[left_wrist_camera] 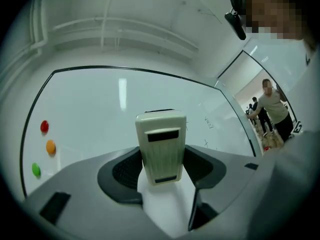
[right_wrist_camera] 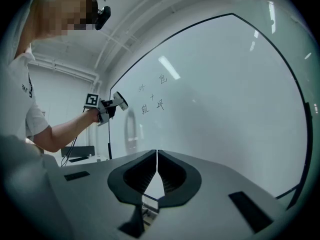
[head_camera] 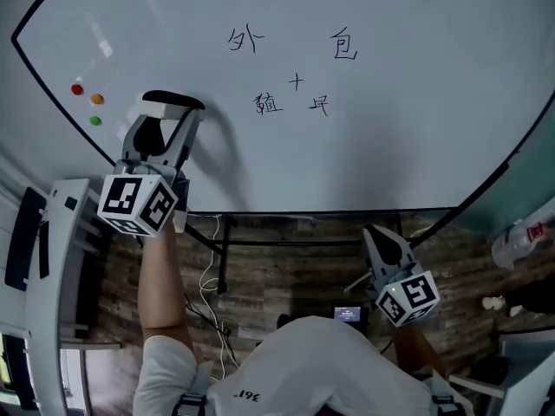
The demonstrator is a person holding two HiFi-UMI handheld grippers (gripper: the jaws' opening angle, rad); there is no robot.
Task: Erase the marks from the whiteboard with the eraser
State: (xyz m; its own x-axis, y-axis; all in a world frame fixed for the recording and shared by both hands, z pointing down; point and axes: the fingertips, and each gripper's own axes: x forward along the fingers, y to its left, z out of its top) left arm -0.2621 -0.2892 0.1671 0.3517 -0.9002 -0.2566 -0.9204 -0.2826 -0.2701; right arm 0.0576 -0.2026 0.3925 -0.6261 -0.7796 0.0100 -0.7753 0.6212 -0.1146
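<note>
The whiteboard [head_camera: 408, 128] carries several black handwritten marks [head_camera: 269, 104] in its upper middle, also visible as marks [right_wrist_camera: 151, 100] in the right gripper view. My left gripper [head_camera: 167, 121] is shut on a cream eraser [head_camera: 173, 104] with a black felt face, held at the board left of the marks; I cannot tell if it touches. In the left gripper view the eraser [left_wrist_camera: 161, 146] stands upright between the jaws of the left gripper [left_wrist_camera: 161, 160]. My right gripper [head_camera: 381, 243] hangs below the board's lower edge; in its own view the right gripper [right_wrist_camera: 157, 159] is shut with nothing held.
Red [head_camera: 77, 88], orange [head_camera: 96, 99] and green [head_camera: 95, 120] magnets sit at the board's left. Below are the black stand bars [head_camera: 286, 243], cables and wood floor. A white rack [head_camera: 61, 258] stands at left, a plastic bottle [head_camera: 522, 237] at right. A person [left_wrist_camera: 272, 109] stands far off.
</note>
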